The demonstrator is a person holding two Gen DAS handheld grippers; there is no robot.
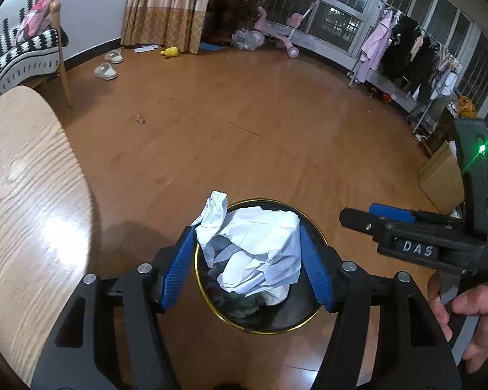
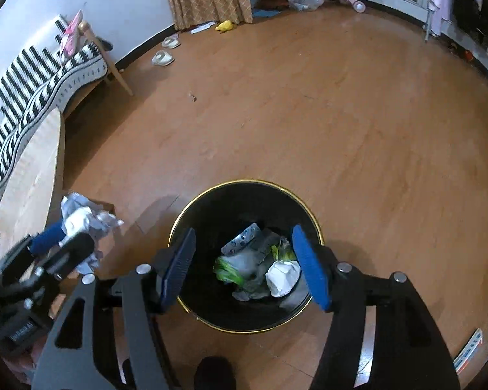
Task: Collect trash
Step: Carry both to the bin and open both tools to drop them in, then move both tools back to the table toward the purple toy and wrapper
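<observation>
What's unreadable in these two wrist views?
- Left wrist: bin contents, mostly covered by the crumpled paper between the left gripper fingers.
- Right wrist: left gripper's far finger, hidden behind that paper.
- Right wrist: flat items on the floor, cut by the right edge, print too small.
- Left wrist: right gripper pads, seen side-on.

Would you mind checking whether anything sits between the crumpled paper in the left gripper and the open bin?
Nothing visible does: the crumpled paper, held in the left gripper, hangs over the bin, whose mouth is uncovered; the open right gripper holds nothing.
</observation>
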